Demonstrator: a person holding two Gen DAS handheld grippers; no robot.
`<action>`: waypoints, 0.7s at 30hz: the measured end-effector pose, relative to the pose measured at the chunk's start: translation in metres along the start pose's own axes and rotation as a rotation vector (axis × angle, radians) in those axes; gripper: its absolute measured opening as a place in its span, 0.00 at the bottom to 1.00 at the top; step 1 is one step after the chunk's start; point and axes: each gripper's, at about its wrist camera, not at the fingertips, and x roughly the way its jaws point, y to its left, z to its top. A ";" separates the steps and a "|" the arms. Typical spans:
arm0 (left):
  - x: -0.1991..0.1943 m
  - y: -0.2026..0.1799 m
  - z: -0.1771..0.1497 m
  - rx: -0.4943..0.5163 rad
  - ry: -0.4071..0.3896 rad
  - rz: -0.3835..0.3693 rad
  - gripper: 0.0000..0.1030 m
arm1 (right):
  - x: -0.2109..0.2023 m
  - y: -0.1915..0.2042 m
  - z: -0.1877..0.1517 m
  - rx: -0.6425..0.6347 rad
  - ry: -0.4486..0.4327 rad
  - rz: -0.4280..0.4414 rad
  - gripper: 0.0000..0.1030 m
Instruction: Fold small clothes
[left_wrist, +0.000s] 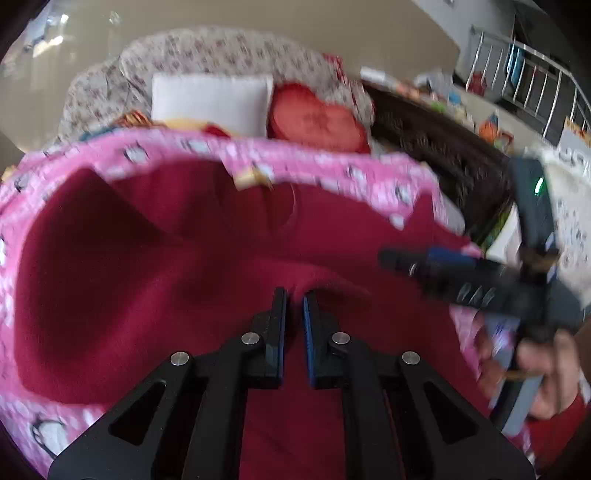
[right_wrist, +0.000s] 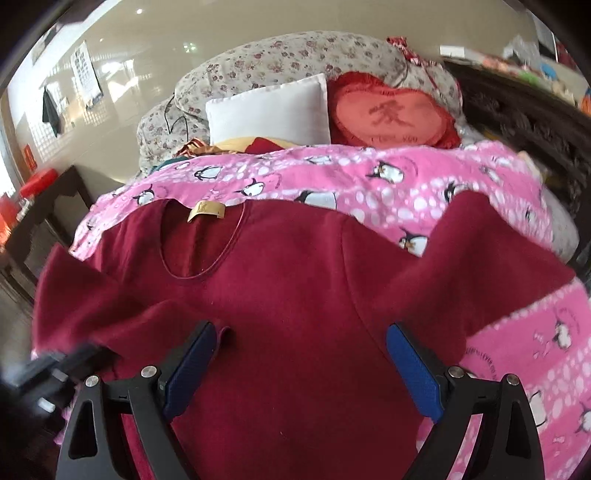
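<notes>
A dark red long-sleeved top lies on a pink penguin-print blanket, neckline and gold label at the far side. It fills the left wrist view too. My left gripper is shut on a raised fold of the red top, seemingly the left sleeve's edge. It shows blurred at the lower left of the right wrist view. My right gripper is open and empty above the top's lower body. It appears at the right of the left wrist view, held by a hand.
At the bed's head lie a white pillow, a red heart-shaped cushion and a floral bolster. A dark carved headboard runs along the right. A dark side table stands to the left.
</notes>
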 end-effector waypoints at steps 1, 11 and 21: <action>-0.001 -0.001 -0.003 0.011 0.003 0.016 0.07 | -0.001 -0.002 -0.001 0.003 -0.001 0.010 0.90; -0.095 0.048 -0.030 -0.003 -0.177 0.116 0.76 | 0.003 0.026 -0.012 -0.066 0.034 0.177 0.90; -0.100 0.107 -0.048 -0.143 -0.154 0.222 0.76 | 0.046 0.073 -0.049 -0.313 0.067 0.031 0.35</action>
